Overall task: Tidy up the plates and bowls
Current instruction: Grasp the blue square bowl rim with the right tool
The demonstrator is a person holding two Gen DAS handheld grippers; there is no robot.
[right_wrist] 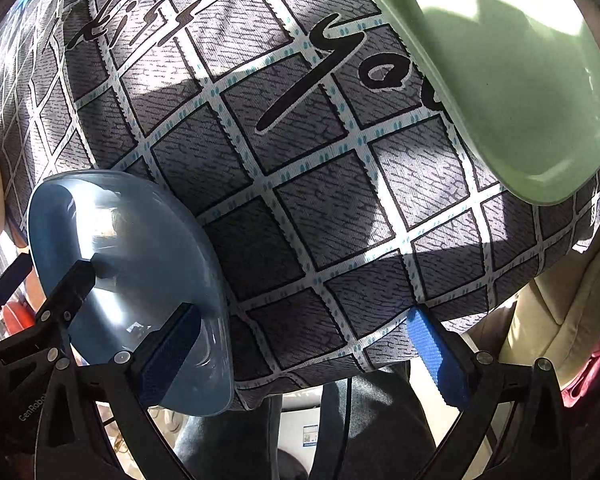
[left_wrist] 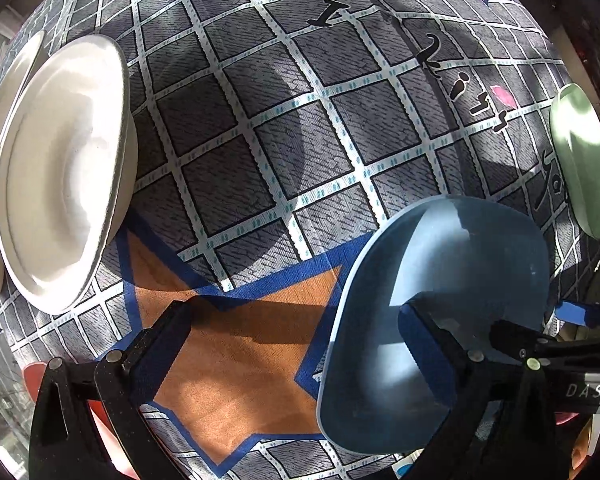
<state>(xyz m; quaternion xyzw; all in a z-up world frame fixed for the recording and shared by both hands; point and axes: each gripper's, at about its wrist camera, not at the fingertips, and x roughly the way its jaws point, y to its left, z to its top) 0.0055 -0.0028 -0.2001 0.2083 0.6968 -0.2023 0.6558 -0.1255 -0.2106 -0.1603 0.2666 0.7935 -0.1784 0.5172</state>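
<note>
The left claw [left_wrist: 296, 344] is spread wide, its two padded fingers well apart above an orange star printed on the patterned cloth [left_wrist: 284, 128] that covers the worktop. Its right finger reaches over the hollow of the blue bowl [left_wrist: 452, 280], but nothing is pinched between the fingers. In the right wrist view the same blue bowl [right_wrist: 140, 248] sits near the front edge of the cloth, with the left claw's finger [right_wrist: 70, 286] lying across its inside.

The right claw [right_wrist: 304, 344] is also spread wide. Its left finger [right_wrist: 168, 348] overlaps the near rim of the blue bowl, and its right finger [right_wrist: 436, 356] hangs beyond the edge of the cloth; whether the left finger touches the rim cannot be told.

A white bowl [left_wrist: 64, 172] stands at the left side of the cloth, with another white dish [left_wrist: 8, 92] just behind it. A pale green dish [right_wrist: 512, 80] rests at the right side, well apart from the blue bowl. Black script runs across the grey checked cloth between them.
</note>
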